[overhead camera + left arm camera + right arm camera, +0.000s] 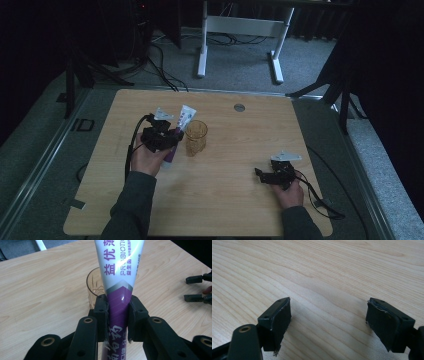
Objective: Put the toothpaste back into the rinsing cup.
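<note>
A white and purple toothpaste tube (178,131) (119,282) is clamped in my left gripper (161,138) (118,315), which is shut on the tube's purple lower part. The tube slants up and away, its white end toward the far side of the table. Just to its right stands an amber glass cup (196,137) (93,288), upright, partly hidden behind the tube in the left gripper view. My right gripper (265,175) (328,320) rests low over bare wood at the right, jaws wide apart with nothing between them; it also appears at the edge of the left gripper view (197,288).
The wooden table (220,200) has a round grey grommet (239,107) near its far edge. Beyond it stand a white desk frame (240,30) and floor cables (160,65). Dark stands flank the table on both sides.
</note>
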`<action>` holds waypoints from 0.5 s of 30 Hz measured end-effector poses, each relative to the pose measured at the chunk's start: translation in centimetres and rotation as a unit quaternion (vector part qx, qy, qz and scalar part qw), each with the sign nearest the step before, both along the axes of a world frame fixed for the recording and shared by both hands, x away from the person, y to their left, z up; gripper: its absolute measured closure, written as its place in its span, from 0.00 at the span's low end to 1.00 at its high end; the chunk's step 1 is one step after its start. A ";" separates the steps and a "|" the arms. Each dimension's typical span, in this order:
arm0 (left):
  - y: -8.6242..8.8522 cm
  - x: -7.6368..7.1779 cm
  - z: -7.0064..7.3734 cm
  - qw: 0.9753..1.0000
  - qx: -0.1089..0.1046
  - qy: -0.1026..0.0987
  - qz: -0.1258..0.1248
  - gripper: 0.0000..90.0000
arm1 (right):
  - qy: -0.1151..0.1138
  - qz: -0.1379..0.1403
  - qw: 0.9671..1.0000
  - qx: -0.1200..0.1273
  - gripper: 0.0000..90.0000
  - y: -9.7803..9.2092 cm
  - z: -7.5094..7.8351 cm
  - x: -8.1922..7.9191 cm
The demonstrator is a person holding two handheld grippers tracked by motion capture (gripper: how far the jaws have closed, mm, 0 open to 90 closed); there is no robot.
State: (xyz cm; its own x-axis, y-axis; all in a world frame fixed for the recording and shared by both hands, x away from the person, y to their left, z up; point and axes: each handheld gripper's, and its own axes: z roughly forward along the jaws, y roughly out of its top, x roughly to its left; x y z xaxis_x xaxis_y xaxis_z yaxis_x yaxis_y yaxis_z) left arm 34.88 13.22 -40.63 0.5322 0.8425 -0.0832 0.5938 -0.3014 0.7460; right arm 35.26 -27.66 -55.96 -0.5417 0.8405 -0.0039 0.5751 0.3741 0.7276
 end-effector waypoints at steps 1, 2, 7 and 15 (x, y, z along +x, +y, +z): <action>0.0 0.0 0.0 1.000 -0.001 -0.004 0.001 0.81 | 0.000 0.000 1.000 0.000 0.22 0.0 0.0 0.0; 0.0 0.0 0.0 1.000 -0.002 -0.006 0.000 0.81 | 0.000 0.000 1.000 0.000 0.22 0.0 0.0 0.0; -0.2 0.2 0.2 1.000 -0.004 -0.016 -0.002 0.81 | 0.000 0.000 1.000 0.000 0.22 0.0 0.0 0.0; -0.2 0.5 0.2 1.000 -0.007 -0.019 0.003 0.81 | 0.000 0.000 1.000 0.000 0.22 0.0 0.0 0.0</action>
